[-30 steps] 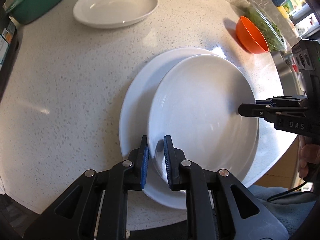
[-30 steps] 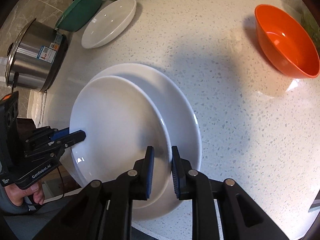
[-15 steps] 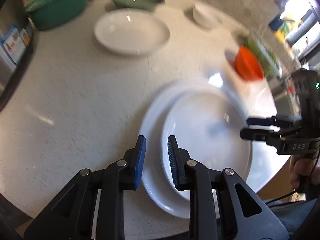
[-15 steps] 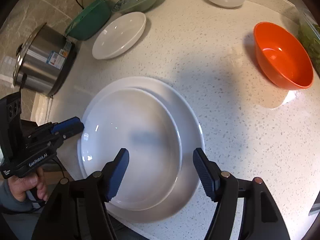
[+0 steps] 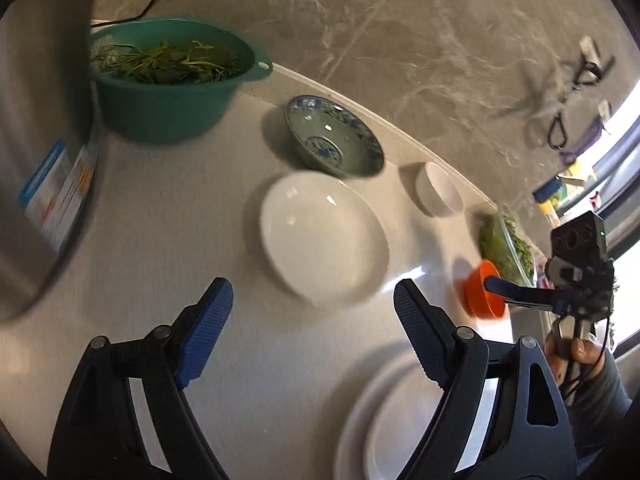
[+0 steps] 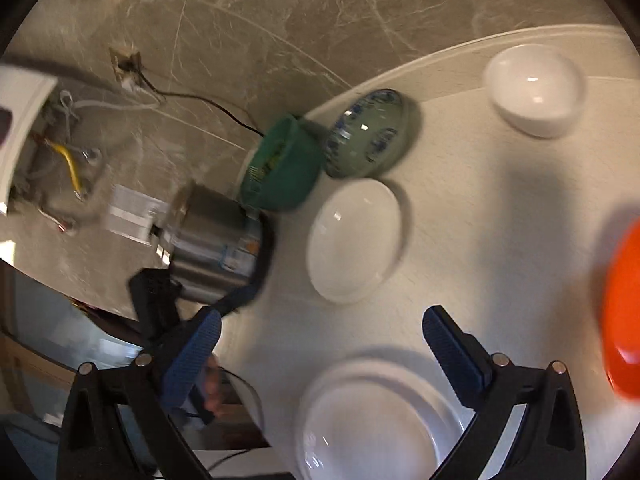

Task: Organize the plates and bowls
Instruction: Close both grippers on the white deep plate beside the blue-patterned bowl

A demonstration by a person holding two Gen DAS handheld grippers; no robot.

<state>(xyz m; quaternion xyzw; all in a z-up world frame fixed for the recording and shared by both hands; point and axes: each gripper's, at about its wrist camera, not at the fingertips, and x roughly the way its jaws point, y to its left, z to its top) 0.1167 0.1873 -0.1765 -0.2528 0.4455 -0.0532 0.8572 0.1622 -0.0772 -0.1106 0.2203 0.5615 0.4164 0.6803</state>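
Both grippers have let go and lifted off the stacked glossy white plates [image 5: 400,432], jaws just opening. We find the left gripper [image 5: 312,320] and right gripper [image 6: 320,356] wide, empty. Stack nests lower frame, presumably parked. Mid-frame: shallow white ceramic dish [image 5: 324,236], likely next; beyond, blue-patterned celadon bowl [image 5: 332,140].

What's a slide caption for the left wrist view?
Open left gripper above the countertop, facing a white plate, with stacked white plates below.
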